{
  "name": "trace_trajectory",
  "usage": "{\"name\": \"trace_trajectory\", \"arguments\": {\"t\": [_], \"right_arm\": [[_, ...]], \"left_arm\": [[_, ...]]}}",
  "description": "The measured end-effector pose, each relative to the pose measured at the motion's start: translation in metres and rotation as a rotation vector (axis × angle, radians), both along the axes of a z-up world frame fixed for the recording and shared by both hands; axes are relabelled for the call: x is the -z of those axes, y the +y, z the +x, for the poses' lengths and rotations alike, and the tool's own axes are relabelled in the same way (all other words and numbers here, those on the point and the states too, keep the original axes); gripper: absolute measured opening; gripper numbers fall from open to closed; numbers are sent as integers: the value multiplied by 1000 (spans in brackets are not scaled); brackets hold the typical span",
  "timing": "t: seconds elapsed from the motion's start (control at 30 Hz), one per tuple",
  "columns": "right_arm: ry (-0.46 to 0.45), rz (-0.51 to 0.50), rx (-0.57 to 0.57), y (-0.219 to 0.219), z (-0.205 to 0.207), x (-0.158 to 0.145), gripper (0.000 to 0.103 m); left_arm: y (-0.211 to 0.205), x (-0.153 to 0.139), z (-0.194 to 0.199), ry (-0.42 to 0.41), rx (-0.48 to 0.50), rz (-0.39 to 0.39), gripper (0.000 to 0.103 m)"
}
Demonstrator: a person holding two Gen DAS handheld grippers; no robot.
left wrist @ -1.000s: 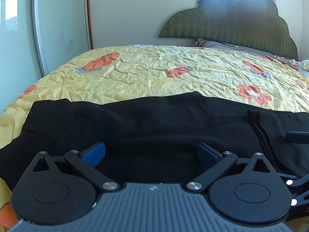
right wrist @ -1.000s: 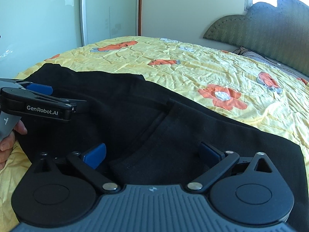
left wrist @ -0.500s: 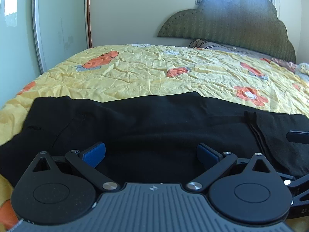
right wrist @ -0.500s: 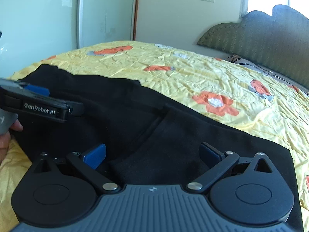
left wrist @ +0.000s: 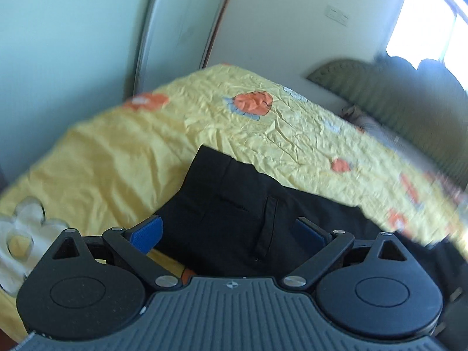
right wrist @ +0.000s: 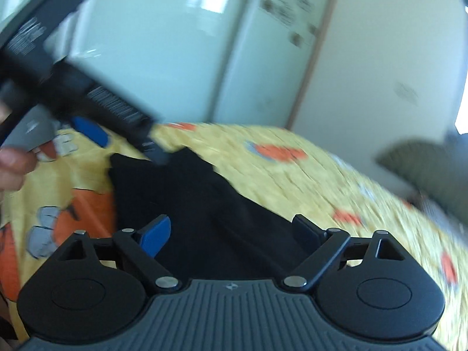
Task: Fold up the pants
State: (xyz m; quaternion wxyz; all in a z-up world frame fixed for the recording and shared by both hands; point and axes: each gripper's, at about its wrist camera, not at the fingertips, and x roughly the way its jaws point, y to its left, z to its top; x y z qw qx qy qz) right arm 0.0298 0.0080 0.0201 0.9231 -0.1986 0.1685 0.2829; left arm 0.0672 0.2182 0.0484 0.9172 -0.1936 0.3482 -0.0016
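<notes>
Though soft, light and limp, black pants (left wrist: 234,216) on bed (left wrist: 122,152) best pinched at waistband corners; left gripper (left wrist: 231,231) and right gripper (right wrist: 231,231) wide, just narrowing, empty.

Bright window (left wrist: 430,20) glare, heavy motion blur, fisheye-bent edges.

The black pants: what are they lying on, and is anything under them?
The black pants lie flat on a yellow bedspread printed with orange flowers, which shows on all sides of them. Whatever is directly beneath the fabric is covered, so I can't tell.
</notes>
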Motion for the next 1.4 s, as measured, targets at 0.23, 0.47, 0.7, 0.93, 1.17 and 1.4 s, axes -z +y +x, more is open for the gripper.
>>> {"name": "trace_trajectory", "arguments": {"t": [0.23,0.47,0.7,0.93,1.17,1.4], "right_arm": [[-149,-246,-171,80,-20,16,75],[-134,-404,-201,109,-16,40,62],[-397,-640,-188,122,-36,74,23],[-73,-249,-151,83,1,13,21],[222,68,-127,41,53,-29,21],[396,80,-30,36,98,8,22]], "left_arm": [[36,27,8,96,-45,-286,97],[49,54,14,159,-47,-503,97],[58,74,21,161,-19,-736,98],[53,79,41,97,-7,-767,101],[55,76,56,72,-15,-728,95],[50,72,63,92,-18,-537,36]]}}
